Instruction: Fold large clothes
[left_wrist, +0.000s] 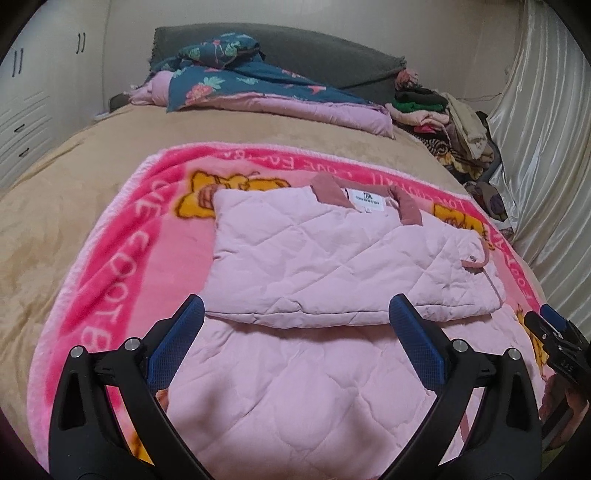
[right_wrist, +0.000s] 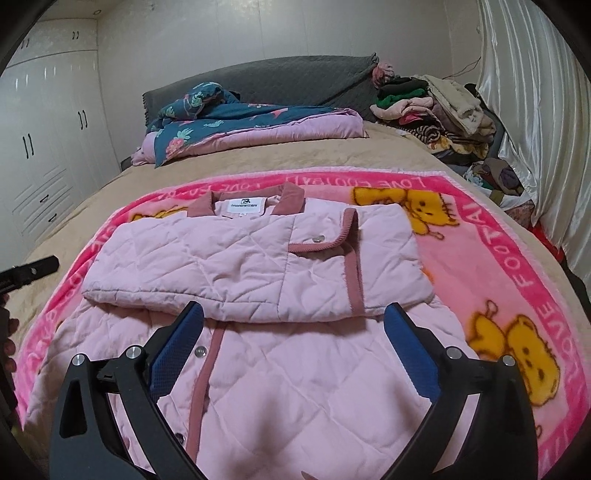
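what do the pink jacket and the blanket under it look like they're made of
Pink jacket: likely padded, quilted woven fabric with a matte finish, judging by the diamond stitching and puffiness; its trim looks like corduroy. Blanket: probably plush fleece, with a fuzzy pile and printed bears.

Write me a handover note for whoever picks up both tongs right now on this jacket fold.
Left tongs: open, empty, over the jacket's near half.
Right tongs: open, empty, beside them over the same half.
Pink quilted jacket: lies on the pink cartoon blanket on the bed, collar at the far end.
Done: sleeves appear folded in across the upper part, forming a raised layer with its edge just ahead of the fingers.
Left: likely take the near hem, fold it up toward the collar, then smooth.
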